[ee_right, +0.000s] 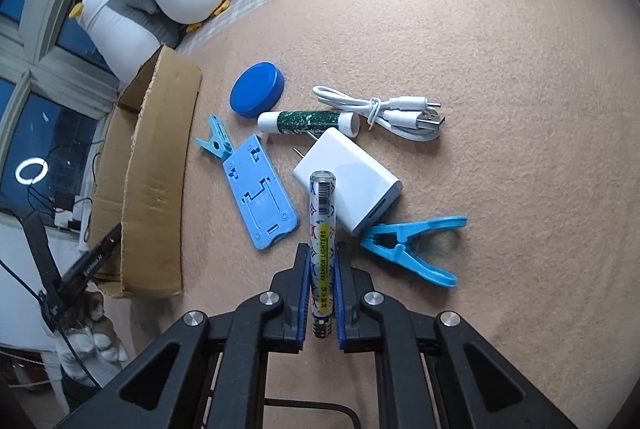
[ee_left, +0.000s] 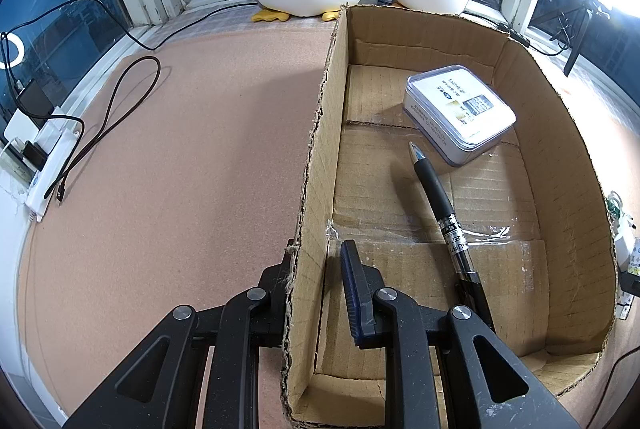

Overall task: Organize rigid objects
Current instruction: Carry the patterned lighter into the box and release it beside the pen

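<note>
Left wrist view: left gripper [ee_left: 316, 261] clamped on the side wall of the cardboard box [ee_left: 316, 157]; black pen [ee_left: 444, 213] and clear-lidded case [ee_left: 460, 113] inside, ahead and to the right. Right wrist view: right gripper [ee_right: 322, 261] closed on a patterned lighter [ee_right: 322, 241]; white charger [ee_right: 352, 177] just ahead, blue clip [ee_right: 408, 245] to the right, blue phone stand [ee_right: 260, 197] to the left.

both wrist views steeply downward, close; share cardboard box [ee_left: 520, 189].
</note>
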Demonstrator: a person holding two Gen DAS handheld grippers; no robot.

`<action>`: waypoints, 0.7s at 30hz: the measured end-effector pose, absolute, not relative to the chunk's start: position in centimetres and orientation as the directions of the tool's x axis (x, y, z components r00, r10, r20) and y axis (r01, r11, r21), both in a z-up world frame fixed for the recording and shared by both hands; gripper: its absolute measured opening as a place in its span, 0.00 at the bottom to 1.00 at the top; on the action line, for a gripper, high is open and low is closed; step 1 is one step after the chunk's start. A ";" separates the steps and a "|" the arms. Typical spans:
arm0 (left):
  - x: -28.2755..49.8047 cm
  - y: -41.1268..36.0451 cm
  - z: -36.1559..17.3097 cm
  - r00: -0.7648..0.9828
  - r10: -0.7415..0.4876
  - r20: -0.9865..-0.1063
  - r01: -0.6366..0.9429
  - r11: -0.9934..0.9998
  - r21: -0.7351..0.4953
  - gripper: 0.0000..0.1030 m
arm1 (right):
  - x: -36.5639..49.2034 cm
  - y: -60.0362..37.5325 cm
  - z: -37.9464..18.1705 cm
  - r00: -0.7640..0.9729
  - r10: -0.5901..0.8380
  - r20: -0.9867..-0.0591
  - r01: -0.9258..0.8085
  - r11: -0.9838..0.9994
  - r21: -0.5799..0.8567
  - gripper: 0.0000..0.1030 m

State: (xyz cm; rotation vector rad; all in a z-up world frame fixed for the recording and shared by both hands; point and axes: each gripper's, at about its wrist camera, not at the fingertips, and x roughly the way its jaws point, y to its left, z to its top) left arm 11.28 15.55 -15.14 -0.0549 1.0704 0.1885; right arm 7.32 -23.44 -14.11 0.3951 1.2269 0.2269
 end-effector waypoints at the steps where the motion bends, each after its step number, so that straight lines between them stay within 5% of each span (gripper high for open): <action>1: 11.3 15.6 -15.1 0.466 0.127 -0.876 -0.180 0.983 0.047 0.21 | 7.2 -23.2 -13.8 0.331 0.373 -0.867 0.027 0.914 0.404 0.09; 21: 11.3 15.6 -15.1 0.466 0.126 -0.876 -0.182 0.982 0.045 0.21 | 11.2 -10.6 -6.1 0.383 0.454 -0.804 -0.312 0.883 0.350 0.09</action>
